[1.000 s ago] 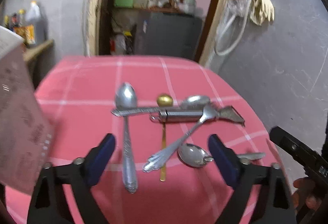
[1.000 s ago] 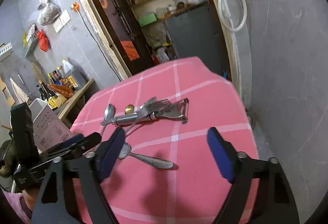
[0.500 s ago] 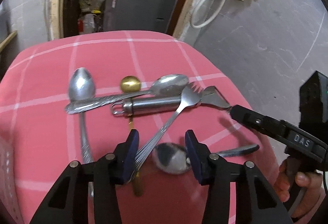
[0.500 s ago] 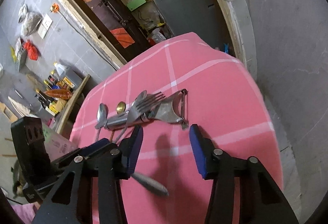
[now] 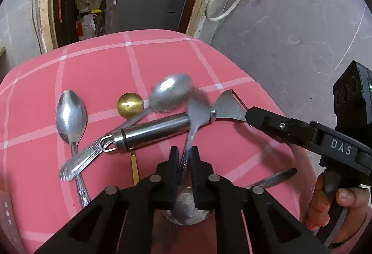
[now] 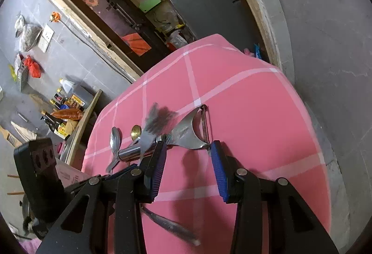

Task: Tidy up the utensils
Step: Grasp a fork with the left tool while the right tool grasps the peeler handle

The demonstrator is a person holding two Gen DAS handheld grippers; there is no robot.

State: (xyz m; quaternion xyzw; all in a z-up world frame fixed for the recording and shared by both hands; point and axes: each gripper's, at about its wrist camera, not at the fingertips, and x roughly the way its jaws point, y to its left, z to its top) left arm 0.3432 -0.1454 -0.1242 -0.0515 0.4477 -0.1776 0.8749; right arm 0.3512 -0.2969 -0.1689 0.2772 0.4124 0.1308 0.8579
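Several utensils lie piled on a pink checked table [image 5: 97,72]. My left gripper [image 5: 184,161] is shut on the handle of a silver fork [image 5: 196,119], whose blurred head lifts over the steel peeler [image 5: 158,129]. A silver spoon [image 5: 71,117], a gold spoon [image 5: 130,105] and a blurred spoon [image 5: 169,93] lie beside it. Another spoon [image 5: 186,207] lies under my left fingers. My right gripper [image 6: 188,161] is open, its jaws either side of the peeler's blade head [image 6: 193,133]. The fork's blurred tines also show in the right wrist view [image 6: 155,123].
The table's right edge [image 5: 267,100] drops to a grey floor. A doorway with shelves and a dark cabinet [image 5: 148,3] lies beyond the table. A cardboard box [image 6: 69,175] stands at the table's left, with bottles on a side shelf [image 6: 67,114].
My left gripper has closed on the fork handle and begun lifting it. My right gripper has moved forward and narrowed around the peeler's blade head.
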